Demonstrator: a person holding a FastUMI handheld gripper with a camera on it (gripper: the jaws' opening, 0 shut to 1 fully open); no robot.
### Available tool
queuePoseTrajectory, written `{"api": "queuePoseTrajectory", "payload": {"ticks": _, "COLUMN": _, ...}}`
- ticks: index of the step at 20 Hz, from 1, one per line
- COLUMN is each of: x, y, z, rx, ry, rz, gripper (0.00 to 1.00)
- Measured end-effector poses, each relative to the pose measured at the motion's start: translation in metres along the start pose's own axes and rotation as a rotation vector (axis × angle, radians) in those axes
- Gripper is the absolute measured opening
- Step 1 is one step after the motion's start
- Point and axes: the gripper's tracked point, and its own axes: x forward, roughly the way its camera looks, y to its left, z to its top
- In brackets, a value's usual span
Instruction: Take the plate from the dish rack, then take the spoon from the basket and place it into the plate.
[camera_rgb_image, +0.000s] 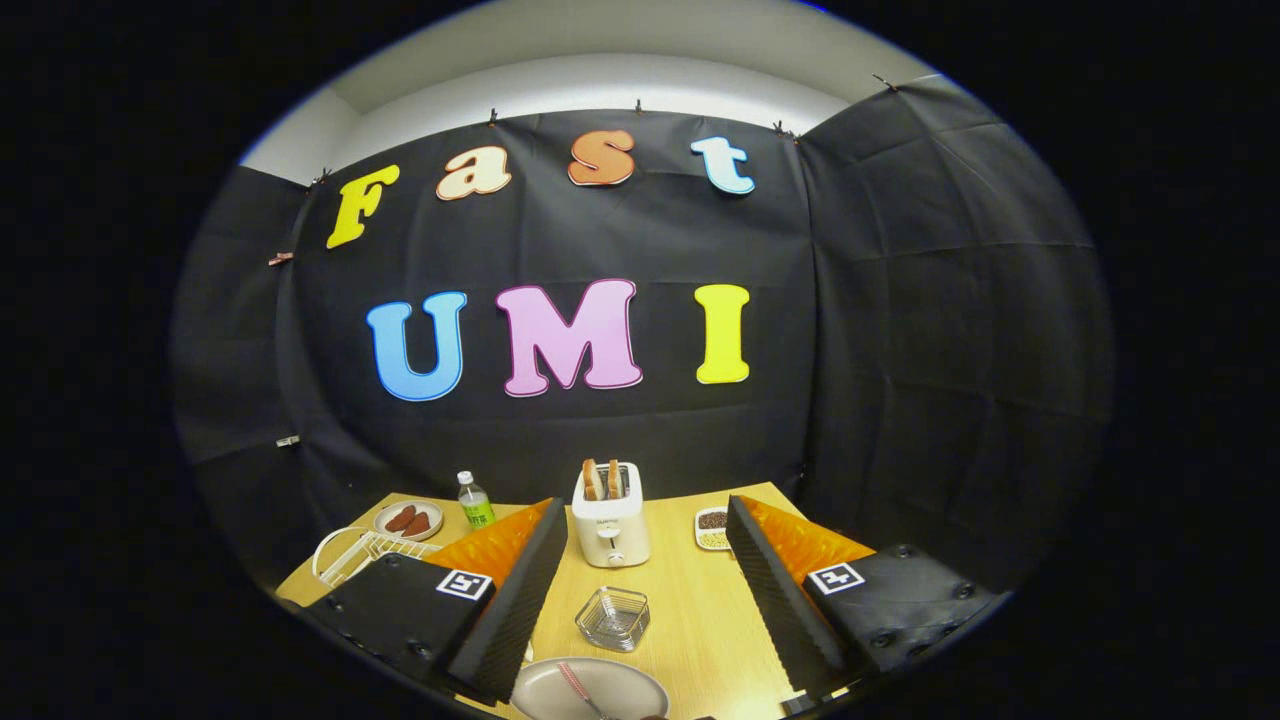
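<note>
Tool (640, 600) fingers spread apart, empty, above one basket (612, 618) and one plate (600, 692) bearing one spoon (575, 685).

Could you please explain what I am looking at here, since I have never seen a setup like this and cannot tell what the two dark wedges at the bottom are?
Those two wedges are the fingers of a hand-held gripper, a two-finger tool a person carries. The camera rides on it and looks forward along the fingers, with a fisheye lens that bends everything. The fingers stand wide apart and hold nothing.

Ahead is a wooden table inside a booth with black cloth walls. Between the fingers, nearest the camera, lies a plate with a spoon already on it. Just beyond sits a small clear basket, and further on a white toaster with bread in its slots. Past the left finger are a wire dish rack, a small plate of food and a bottle. Near the right finger is a small dish of grains.
</note>
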Motion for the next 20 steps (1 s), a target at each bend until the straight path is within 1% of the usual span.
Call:
{"api": "queuePoseTrajectory", "payload": {"ticks": 3, "x": -0.007, "y": 0.007, "z": 0.007, "rx": 0.004, "ry": -0.018, "rz": -0.018, "gripper": 0.99}}
{"api": "queuePoseTrajectory", "payload": {"ticks": 10, "x": -0.017, "y": 0.046, "z": -0.002, "rx": -0.051, "ry": -0.009, "rz": 0.032, "gripper": 0.98}}
{"api": "queuePoseTrajectory", "payload": {"ticks": 15, "x": -0.018, "y": 0.061, "z": 0.002, "rx": -0.043, "ry": -0.011, "rz": 0.052, "gripper": 0.98}}
{"api": "queuePoseTrajectory", "payload": {"ticks": 20, "x": -0.018, "y": 0.07, "z": -0.002, "rx": -0.065, "ry": -0.005, "rz": 0.067, "gripper": 0.98}}
